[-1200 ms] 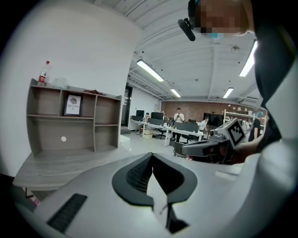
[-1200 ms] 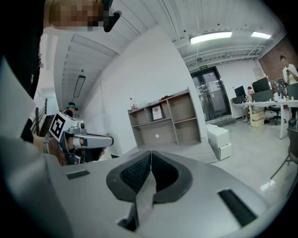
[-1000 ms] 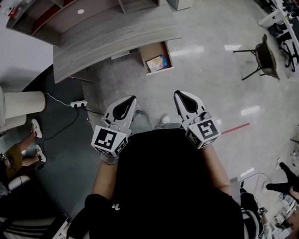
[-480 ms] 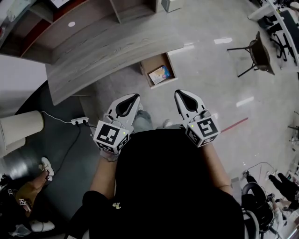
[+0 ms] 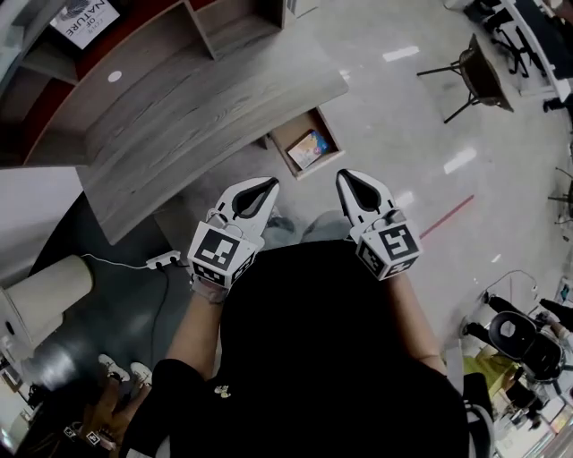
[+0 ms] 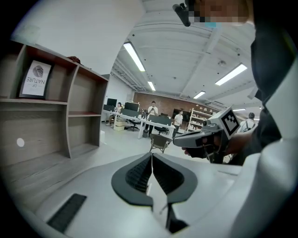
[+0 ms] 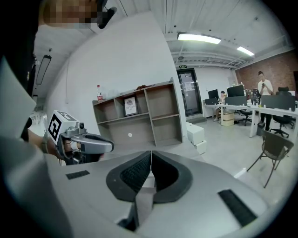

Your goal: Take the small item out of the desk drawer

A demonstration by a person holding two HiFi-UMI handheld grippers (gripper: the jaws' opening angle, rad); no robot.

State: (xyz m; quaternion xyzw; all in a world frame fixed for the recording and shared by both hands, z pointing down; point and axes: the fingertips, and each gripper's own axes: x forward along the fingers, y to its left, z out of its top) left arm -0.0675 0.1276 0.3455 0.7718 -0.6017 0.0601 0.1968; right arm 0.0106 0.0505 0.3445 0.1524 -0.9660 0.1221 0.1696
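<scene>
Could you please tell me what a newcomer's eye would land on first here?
First, the left gripper and right gripper, both shut and empty, held side by side at the head view's middle. Just beyond them, an open drawer at the curved wooden desk's edge holds a small colourful item.

A curved grey wood-grain desk (image 5: pixel 179 116) spans the upper left of the head view, with an open-fronted wooden shelf unit (image 5: pixel 228 22) behind it. A framed white print (image 5: pixel 85 20) stands in the unit's left compartment. A shallow wooden drawer (image 5: pixel 279 141) juts open from under the desk's near edge, and a small flat multicoloured item (image 5: pixel 309 149) lies in it, toward its right side. The 2 grippers sit side by side nearer than the drawer, apart: left gripper (image 5: pixel 267 185) below its left corner, right gripper (image 5: pixel 345 176) below its right. A white power strip (image 5: pixel 161 260) lies on the floor just left of the left gripper. A dark metal-legged chair (image 5: pixel 470 76) stands well right of the drawer.
</scene>
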